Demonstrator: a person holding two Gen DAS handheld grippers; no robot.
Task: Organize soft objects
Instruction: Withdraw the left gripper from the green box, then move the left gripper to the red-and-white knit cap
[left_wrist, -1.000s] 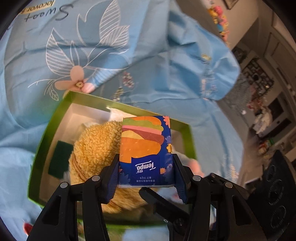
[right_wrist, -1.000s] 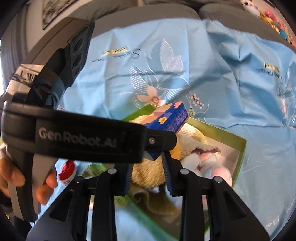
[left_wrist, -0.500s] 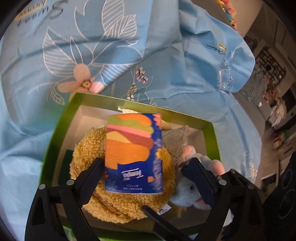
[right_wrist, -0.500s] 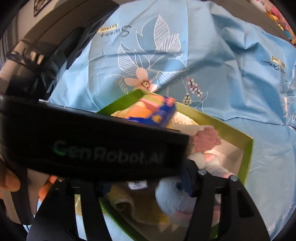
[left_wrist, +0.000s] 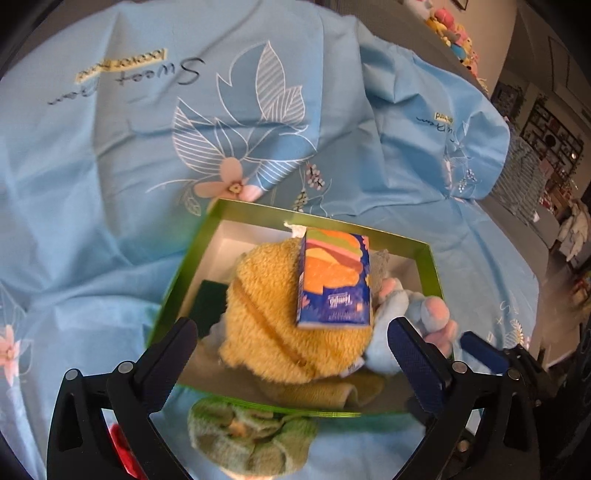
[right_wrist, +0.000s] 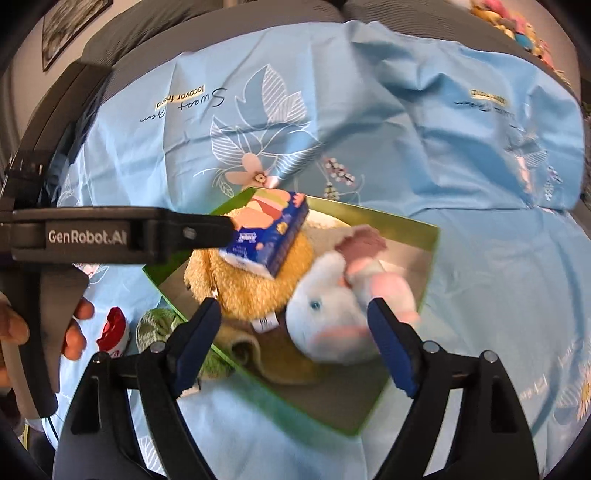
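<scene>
A blue and orange tissue pack (left_wrist: 334, 280) lies free on top of a fuzzy yellow plush (left_wrist: 273, 317) inside a green-rimmed box (left_wrist: 207, 236). A pale blue and pink plush bunny (left_wrist: 406, 314) is packed beside them. My left gripper (left_wrist: 291, 332) hovers above the box, jaws opening wide, with no pad touching anything. In the right wrist view my right gripper (right_wrist: 293, 310) hangs over the bunny (right_wrist: 328, 317) and the yellow plush (right_wrist: 251, 288), jaws also opening, nothing gripped. One of the left fingers (right_wrist: 199, 232) reaches in beside the tissue pack (right_wrist: 269, 236).
The box stands on a wrinkled blue sheet (left_wrist: 258, 129) with a leaf print. A green knitted bundle (left_wrist: 247, 435) and a small red item (right_wrist: 114, 332) lie just outside the box's near edge. A hand (right_wrist: 74, 332) holds the left gripper. Shelves (left_wrist: 546, 140) stand far right.
The left gripper let go of the tissue pack, which now rests on the yellow plush. Both pairs of jaws widened and both grippers drew back from the box.
</scene>
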